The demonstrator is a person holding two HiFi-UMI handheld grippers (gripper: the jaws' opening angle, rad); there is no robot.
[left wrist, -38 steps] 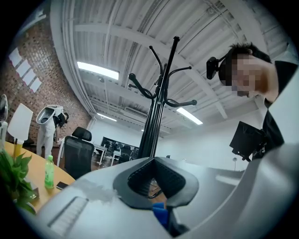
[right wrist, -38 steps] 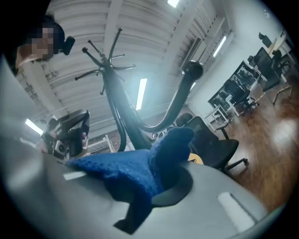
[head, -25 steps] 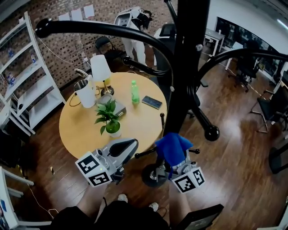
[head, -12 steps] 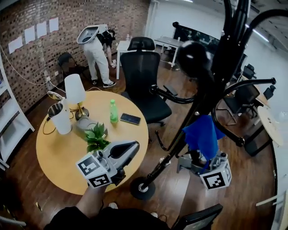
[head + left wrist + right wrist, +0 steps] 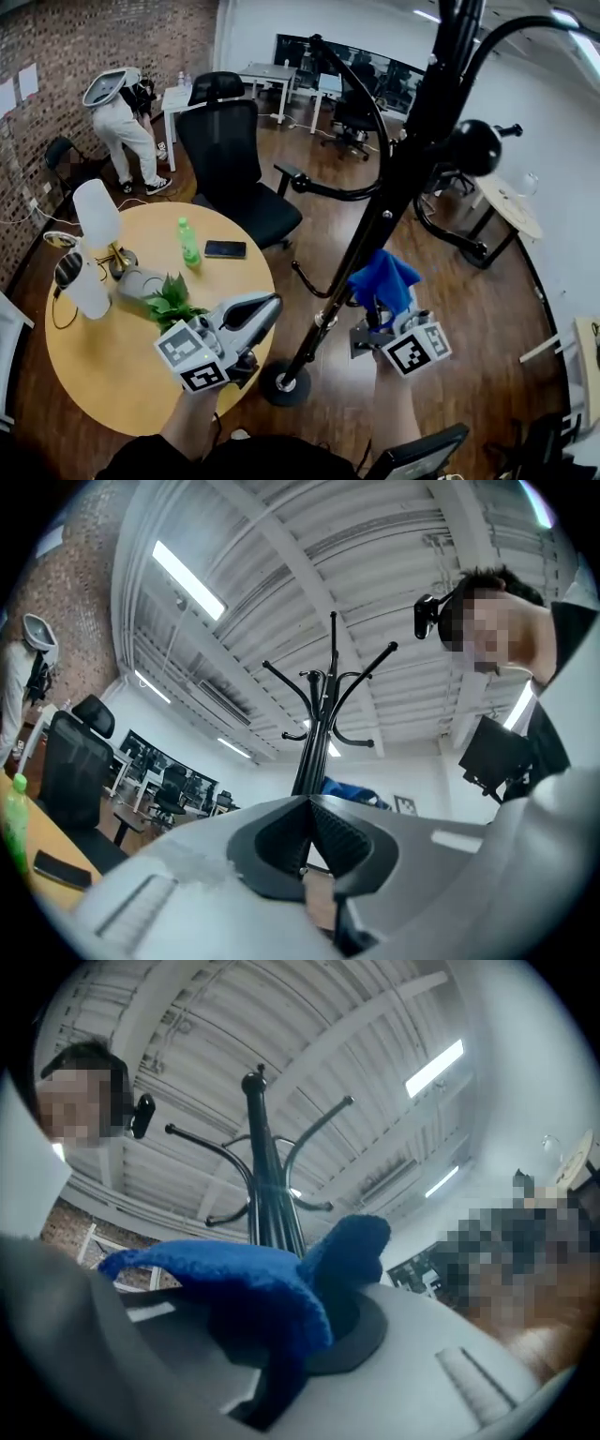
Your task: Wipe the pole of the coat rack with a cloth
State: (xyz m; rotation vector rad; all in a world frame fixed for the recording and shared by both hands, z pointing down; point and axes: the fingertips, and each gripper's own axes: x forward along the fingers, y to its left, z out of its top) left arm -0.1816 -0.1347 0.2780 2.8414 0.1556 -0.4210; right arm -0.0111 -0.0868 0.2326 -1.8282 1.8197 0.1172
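Gripping a blue cloth (image 5: pixel 384 279), the right tool (image 5: pixel 375 323) tilts up just beside the coat rack pole (image 5: pixel 389 202); the left tool (image 5: pixel 265 309), jaws together and empty, angles upward

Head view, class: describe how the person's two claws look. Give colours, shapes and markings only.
Both the left claw and the right claw are pale grey moulded plastic shells. Each carries a white cube printed with black square markers. The left gripper view shows black ribbed pads set in the grey shell. The person wears dark clothing.
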